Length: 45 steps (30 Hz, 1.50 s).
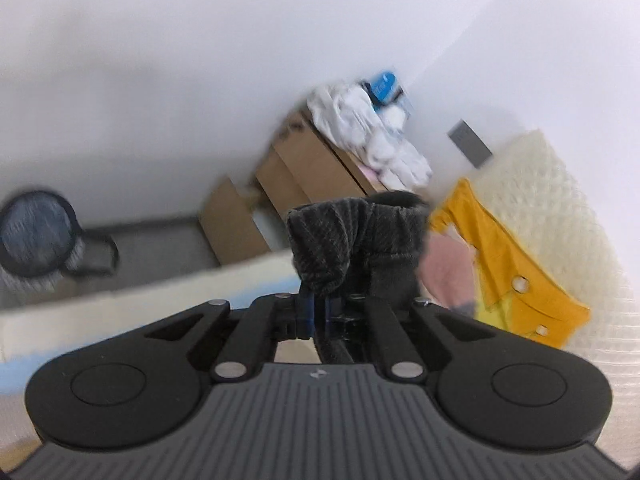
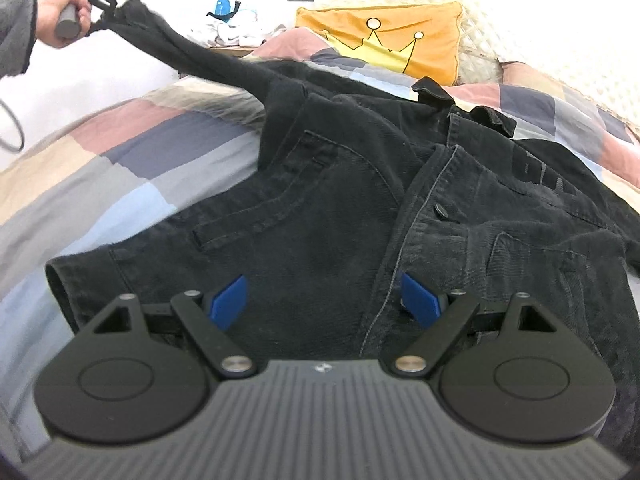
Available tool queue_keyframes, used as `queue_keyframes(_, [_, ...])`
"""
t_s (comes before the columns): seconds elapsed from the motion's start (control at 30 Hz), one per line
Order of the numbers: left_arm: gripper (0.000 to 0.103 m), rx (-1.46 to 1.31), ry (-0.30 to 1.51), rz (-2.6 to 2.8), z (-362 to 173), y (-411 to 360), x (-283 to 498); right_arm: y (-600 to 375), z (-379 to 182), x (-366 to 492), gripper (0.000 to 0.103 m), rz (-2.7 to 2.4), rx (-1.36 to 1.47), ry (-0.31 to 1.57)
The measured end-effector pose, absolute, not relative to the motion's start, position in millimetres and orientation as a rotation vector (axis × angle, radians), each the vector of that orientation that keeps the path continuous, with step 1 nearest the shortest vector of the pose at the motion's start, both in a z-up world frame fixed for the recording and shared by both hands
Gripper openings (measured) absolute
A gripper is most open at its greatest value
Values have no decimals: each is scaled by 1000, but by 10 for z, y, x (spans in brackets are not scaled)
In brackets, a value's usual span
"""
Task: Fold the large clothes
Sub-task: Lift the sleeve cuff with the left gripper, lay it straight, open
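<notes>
1. The black jacket (image 2: 340, 200) lies spread front-up on the patchwork quilt (image 2: 100, 176), its buttoned front running up the middle.
2. The left gripper (image 1: 318, 312) has its jaws clenched on the cuff of the jacket's sleeve (image 1: 356, 236), which bunches up above the blue pads.
3. In the right wrist view that same sleeve (image 2: 192, 52) stretches up and away from the jacket toward the far left, pulled off the quilt by the left gripper (image 2: 105, 7), which a hand (image 2: 66, 14) grips by its handle.
4. The right gripper (image 2: 324, 300) hovers over the jacket's lower hem, its jaws released and spread wide, one blue pad (image 2: 229, 301) on each side of the front seam; I cannot tell whether they touch the cloth.
5. A yellow cushion (image 2: 384, 40) with a crown drawing stands beyond the jacket's collar, against the cream headboard (image 2: 540, 40).
6. Left of the cushion, beyond the quilt, white laundry (image 1: 368, 136) is heaped on cardboard boxes (image 1: 308, 168), with a blue object (image 1: 384, 82) on top.
</notes>
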<state>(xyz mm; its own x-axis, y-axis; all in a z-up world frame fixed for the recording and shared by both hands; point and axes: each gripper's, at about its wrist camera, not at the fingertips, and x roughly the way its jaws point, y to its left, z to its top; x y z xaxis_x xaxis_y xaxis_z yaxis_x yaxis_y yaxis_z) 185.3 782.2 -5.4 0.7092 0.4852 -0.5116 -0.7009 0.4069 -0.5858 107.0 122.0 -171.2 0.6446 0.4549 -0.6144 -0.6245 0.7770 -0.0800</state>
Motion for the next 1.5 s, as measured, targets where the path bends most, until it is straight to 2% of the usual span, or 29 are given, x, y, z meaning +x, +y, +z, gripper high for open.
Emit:
queue_keyframes(0.2, [5, -889, 406, 882, -780, 8031, 2035, 1194, -1728, 1114, 86, 630, -298, 631])
queue_keyframes(0.33, [7, -995, 410, 888, -1305, 8108, 1909, 1177, -1745, 1167, 85, 634, -290, 658])
queue_keyframes(0.5, [16, -1013, 443, 861, -1454, 8133, 1833, 1177, -1743, 1236, 86, 638, -273, 681])
queue_keyframes(0.67, [62, -1051, 454, 830, -1245, 8054, 1712, 1123, -1701, 1262, 85, 650, -226, 702])
queue_keyframes(0.77, [71, -1031, 449, 811, -1035, 7895, 1642, 1063, -1674, 1244, 86, 648, -200, 710])
queue_keyframes(1.0, [72, -1053, 370, 722, -760, 7565, 1689, 932, -1646, 1169, 86, 663, -155, 729])
queue_keyframes(1.33, [71, -1068, 383, 976, -1226, 7505, 1962, 1024, -1670, 1218, 86, 699, -177, 727])
queue_keyframes(1.4, [64, -1094, 362, 994, -1303, 7534, 1931, 1039, -1684, 1231, 86, 704, -186, 722])
queue_keyframes(1.47, [37, -1078, 363, 995, -1330, 7556, 1924, 1036, -1703, 1246, 85, 709, -183, 725])
queue_keyframes(1.5, [29, -1071, 367, 981, -1334, 7565, 1927, 1034, -1707, 1251, 85, 710, -181, 727])
